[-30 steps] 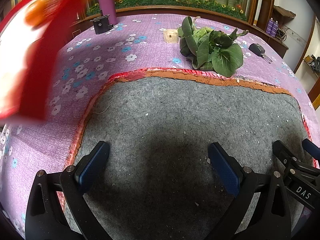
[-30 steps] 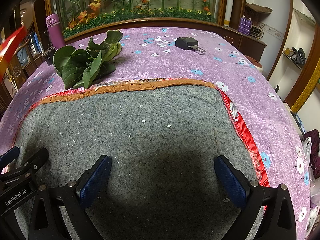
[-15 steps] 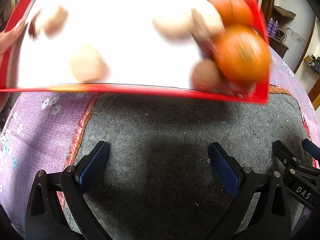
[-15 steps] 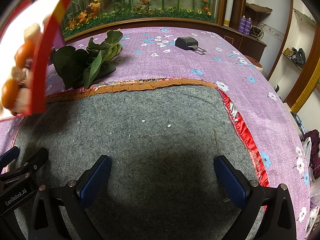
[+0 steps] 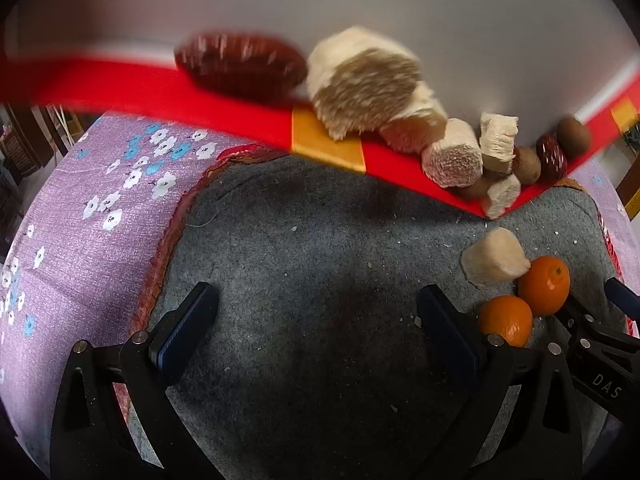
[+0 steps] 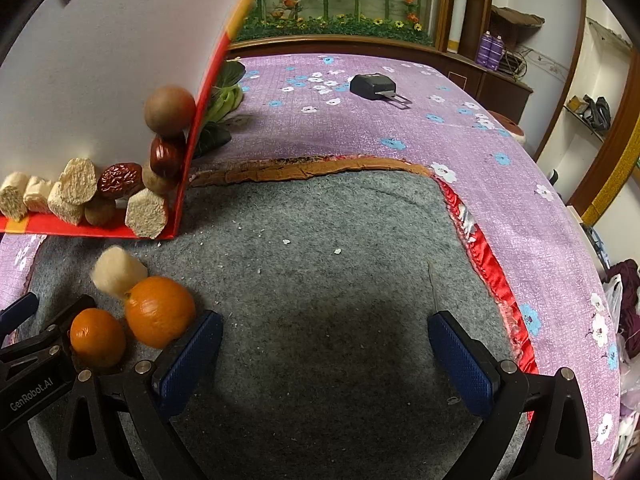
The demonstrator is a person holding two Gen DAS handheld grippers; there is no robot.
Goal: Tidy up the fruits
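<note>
The left tool point(image 5: 316, 328) rests wide and empty on the grey mat point(image 5: 304, 264). Above it hangs a tilted red-rimmed tray point(image 6: 100, 64), with pale chunks, dates and brown fruits piled in its low corner point(image 6: 148, 212). Below that corner one pale chunk point(image 6: 118, 270) and two oranges point(image 6: 158, 310) lie on the mat between the tools. The right tool point(image 6: 326, 354) is equally wide and empty. Sorting looks barely begun: nothing is grouped, and most fruit sits in the tray.
</note>
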